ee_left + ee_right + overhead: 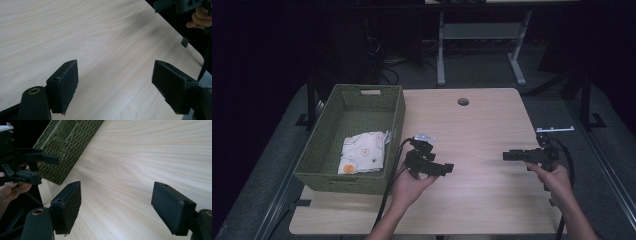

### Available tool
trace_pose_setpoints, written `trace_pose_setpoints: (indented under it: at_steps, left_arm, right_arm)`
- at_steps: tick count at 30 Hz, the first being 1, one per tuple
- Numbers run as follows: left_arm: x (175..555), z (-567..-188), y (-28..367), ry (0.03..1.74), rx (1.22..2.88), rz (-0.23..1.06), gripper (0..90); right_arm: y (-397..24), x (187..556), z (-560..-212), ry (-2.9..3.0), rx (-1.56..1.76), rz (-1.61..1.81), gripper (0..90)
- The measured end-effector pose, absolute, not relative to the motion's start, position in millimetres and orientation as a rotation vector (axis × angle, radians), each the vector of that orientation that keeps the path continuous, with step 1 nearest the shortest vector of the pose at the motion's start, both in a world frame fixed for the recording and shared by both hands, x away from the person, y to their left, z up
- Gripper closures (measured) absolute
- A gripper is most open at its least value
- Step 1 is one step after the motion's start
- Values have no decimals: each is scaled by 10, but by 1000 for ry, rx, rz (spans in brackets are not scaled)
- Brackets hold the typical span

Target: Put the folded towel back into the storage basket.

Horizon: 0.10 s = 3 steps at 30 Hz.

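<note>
A folded cloth (362,152), white with small printed spots, lies flat in the near end of a green woven basket (398,116) at the left of the counter (482,120), its long axis running roughly near to far. It sits to the left of the left gripper (447,168), just over the basket's right wall, and well apart from the right gripper (508,156) at the counter's right side. The left hand is plainly the nearer; as it is held, its fingers point right, away from the cloth. Both pairs of fingers, left (63,87) and right (67,206), stand spread wide over bare wood, holding nothing. Count: one cloth, one basket, two grippers, one counter. Any reach for the cloth would likely call for the left gripper to turn back over the basket rim.
</note>
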<state>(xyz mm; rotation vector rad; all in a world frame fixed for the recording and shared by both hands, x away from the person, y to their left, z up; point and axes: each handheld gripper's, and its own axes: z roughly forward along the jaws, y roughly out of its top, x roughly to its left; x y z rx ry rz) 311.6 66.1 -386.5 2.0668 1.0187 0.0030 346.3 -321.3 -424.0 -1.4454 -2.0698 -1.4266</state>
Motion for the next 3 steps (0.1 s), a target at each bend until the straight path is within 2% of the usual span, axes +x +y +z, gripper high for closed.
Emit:
trace_pose_setpoints:
  at_steps: [3]
  left_arm:
    - [3057, -3876, 642, 1004, 2069, 24, 211]
  right_arm:
    - [-3211, 3378, -4206, -2099, -1422, -1460, 238]
